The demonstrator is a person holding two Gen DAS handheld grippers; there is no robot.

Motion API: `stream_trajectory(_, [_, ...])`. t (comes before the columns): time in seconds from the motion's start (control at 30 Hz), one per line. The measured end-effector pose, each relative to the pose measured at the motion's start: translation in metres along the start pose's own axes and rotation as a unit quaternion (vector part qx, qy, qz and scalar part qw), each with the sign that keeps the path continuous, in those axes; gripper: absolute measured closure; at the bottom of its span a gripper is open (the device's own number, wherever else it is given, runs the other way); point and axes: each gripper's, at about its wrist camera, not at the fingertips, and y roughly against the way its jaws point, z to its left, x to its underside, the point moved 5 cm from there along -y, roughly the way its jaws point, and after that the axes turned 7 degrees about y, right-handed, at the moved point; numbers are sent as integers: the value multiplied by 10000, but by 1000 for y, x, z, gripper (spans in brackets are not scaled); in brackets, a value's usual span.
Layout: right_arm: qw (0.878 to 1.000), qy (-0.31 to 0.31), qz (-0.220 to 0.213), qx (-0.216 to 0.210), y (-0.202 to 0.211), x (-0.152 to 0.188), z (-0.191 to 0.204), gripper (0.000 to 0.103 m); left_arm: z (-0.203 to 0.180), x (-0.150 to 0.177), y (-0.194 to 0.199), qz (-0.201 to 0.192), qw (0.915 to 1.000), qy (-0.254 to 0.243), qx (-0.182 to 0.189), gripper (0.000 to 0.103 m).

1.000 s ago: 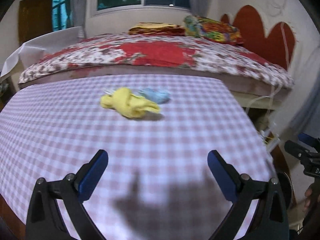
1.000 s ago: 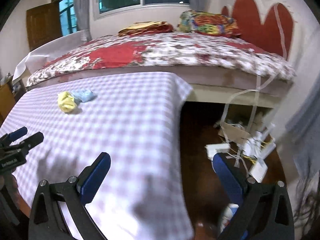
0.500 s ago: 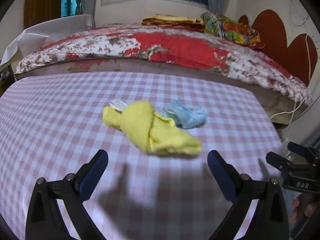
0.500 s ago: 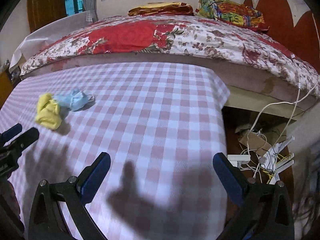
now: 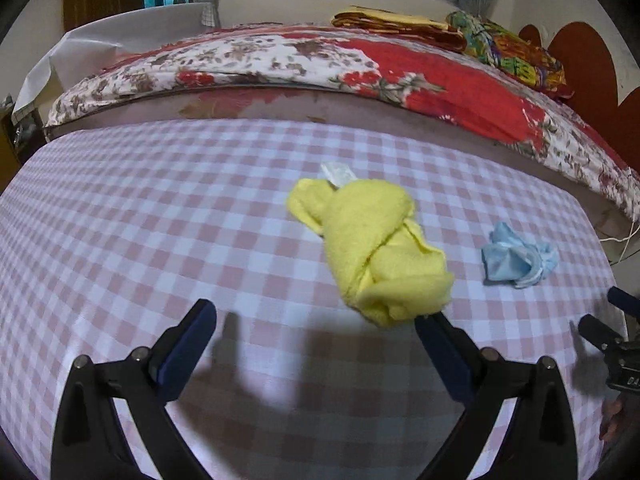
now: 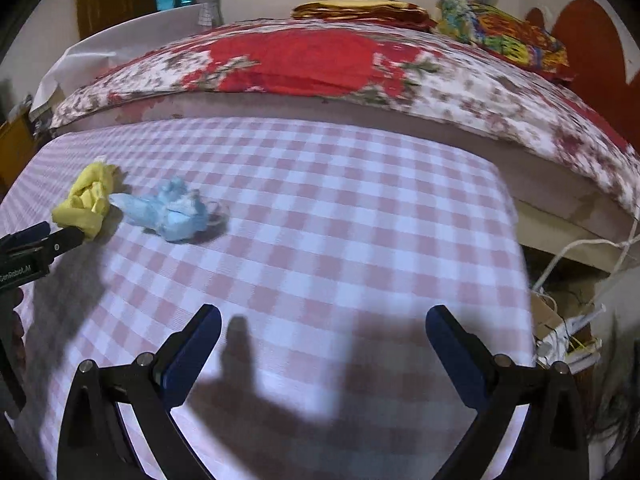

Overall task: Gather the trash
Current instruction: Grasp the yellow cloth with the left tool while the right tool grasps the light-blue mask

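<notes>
A crumpled yellow cloth (image 5: 372, 248) lies on the pink checked tablecloth (image 5: 160, 208), with a small clear wrapper (image 5: 338, 173) at its far end. A crumpled blue face mask (image 5: 516, 258) lies to its right. My left gripper (image 5: 316, 332) is open and empty, low over the table, with its right fingertip just beside the cloth's near end. In the right wrist view the cloth (image 6: 86, 200) and the mask (image 6: 170, 212) lie far left. My right gripper (image 6: 322, 338) is open and empty over the table's right part, well apart from both.
A bed with a red floral cover (image 5: 360, 68) runs along the table's far edge, with pillows (image 6: 500, 36) on it. The table's right edge (image 6: 520, 248) drops to a floor with cables and boxes (image 6: 560, 340). The right gripper shows at the left view's edge (image 5: 612, 340).
Both grippers moved forward and lower over the table. The left one closed in on the yellow cloth; the right one swung left from the table's edge. Both stayed open.
</notes>
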Motion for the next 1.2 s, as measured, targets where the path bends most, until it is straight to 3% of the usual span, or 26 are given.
stream_trajectory(0.3, [9988,425,-144,-213,-11,-20,33,0,-16,4,24,-201,9983,-87,539,6])
stream_trajectory(0.4, [9984,490,-133,-267,-14,-23,37,0,-22,-7,8,-60,9984,-101,561,11])
stream_trajectory(0.47, [9980,535,-186,-289,-14,-26,41,0,-22,-12,-5,101,9979,-91,631,21])
stream_trajectory(0.57, [9974,600,-216,-350,-17,-33,48,0,-13,-12,-21,334,9975,-160,601,33])
stream_trajectory(0.83, [9954,827,-111,-466,-38,-57,78,2,23,-18,-14,230,9982,3,550,35])
stream_trajectory(0.87, [9955,834,-73,-453,-40,-57,80,4,23,-19,-13,196,9982,4,572,35])
stream_trajectory(0.93, [9953,843,28,-482,-45,-58,83,21,19,-23,-13,130,9981,-44,601,31])
stream_trajectory(1.07, [9952,819,6,-527,-43,-57,86,33,11,-27,-20,206,9974,-108,685,31])
stream_trajectory(1.1, [9951,834,-18,-521,-40,-57,87,45,10,-27,-23,238,9972,-136,696,31])
stream_trajectory(1.13, [9952,837,-17,-516,-39,-57,88,56,8,-27,-25,281,9968,-153,727,37])
stream_trajectory(1.17, [9954,818,-10,-500,-37,-56,88,63,7,-25,-26,344,9960,-173,812,56])
stream_trajectory(1.2, [9957,799,-9,-477,-36,-55,88,68,5,-24,-25,325,9959,-237,815,66])
